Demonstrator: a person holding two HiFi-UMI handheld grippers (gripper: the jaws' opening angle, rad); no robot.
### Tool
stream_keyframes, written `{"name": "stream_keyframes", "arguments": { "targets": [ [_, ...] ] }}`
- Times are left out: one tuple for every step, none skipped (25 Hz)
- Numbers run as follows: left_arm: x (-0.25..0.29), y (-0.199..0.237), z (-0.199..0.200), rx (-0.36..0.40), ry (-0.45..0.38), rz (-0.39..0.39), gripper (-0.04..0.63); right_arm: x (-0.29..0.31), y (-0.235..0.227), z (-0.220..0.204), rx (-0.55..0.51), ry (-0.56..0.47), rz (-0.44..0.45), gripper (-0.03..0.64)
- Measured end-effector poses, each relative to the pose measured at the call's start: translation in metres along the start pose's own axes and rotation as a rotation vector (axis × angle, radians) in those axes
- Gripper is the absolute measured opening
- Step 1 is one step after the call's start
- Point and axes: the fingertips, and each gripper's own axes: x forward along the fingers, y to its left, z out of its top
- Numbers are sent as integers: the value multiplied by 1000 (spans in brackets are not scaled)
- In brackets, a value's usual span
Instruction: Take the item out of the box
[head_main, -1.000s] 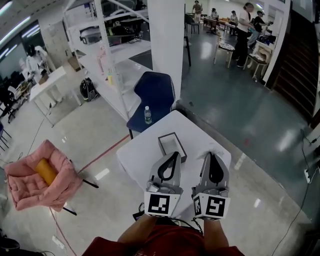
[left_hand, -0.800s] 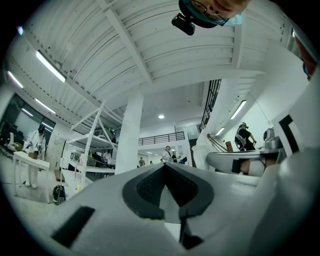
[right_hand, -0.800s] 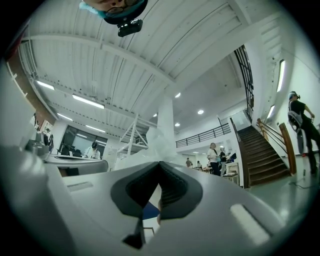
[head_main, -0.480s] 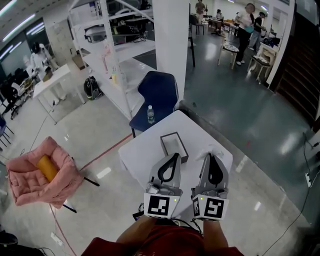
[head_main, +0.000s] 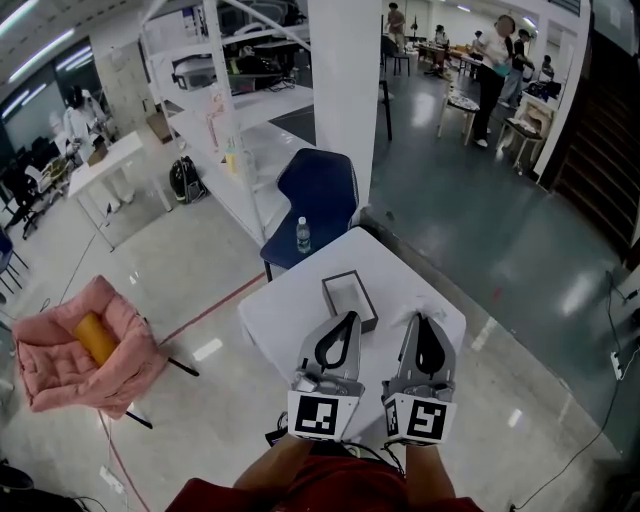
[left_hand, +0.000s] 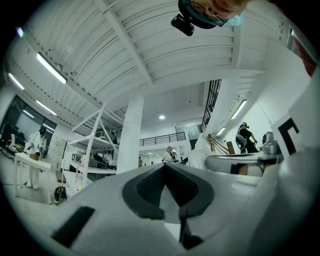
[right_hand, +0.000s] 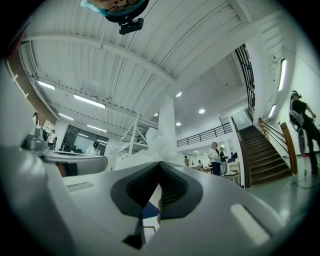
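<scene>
A small open box (head_main: 331, 291) with a dark rim and a pale inside stands on the white table (head_main: 285, 315). Both grippers are raised side by side over the table's near half, on my side of the box. My left gripper (head_main: 352, 316) is shut, its tips meeting (left_hand: 164, 165) with nothing between them. My right gripper (head_main: 420, 319) is shut too (right_hand: 160, 164). A crumpled white plastic wrap (right_hand: 152, 142) sticks out from its tips and shows as a pale lump (head_main: 432, 300) to the right of the box.
A blue chair (head_main: 318, 195) with a small bottle (head_main: 303, 235) on its seat stands behind the table. A white pillar (head_main: 340, 90) and shelving (head_main: 220, 100) rise beyond. A pink cushioned seat (head_main: 60, 365) with a yellow roll (head_main: 95, 340) is at the left. People stand far back.
The head view has drifted slightly. Both grippers stay shut side by side, and the box has not moved.
</scene>
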Motion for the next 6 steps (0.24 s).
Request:
{"name": "stream_keyframes", "arguments": {
  "targets": [
    [0, 0, 0, -1, 1, 2, 2, 0, 0, 0, -2, 0, 2, 1],
    [1, -1, 0, -1, -1, 3, 2, 0, 0, 0, -3, -1, 4, 1],
    [1, -1, 0, 0, -5, 3, 2, 1, 0, 0, -4, -1, 6, 2],
    [2, -2, 0, 3, -8, 2, 2, 1, -1, -1, -4, 0, 7, 2],
    [2, -2, 0, 5, -10, 1, 2, 1, -1, -1, -4, 1, 8, 0],
    [2, -3, 0, 7, -13, 1, 2, 1, -1, -2, -4, 2, 9, 0]
  ]
}}
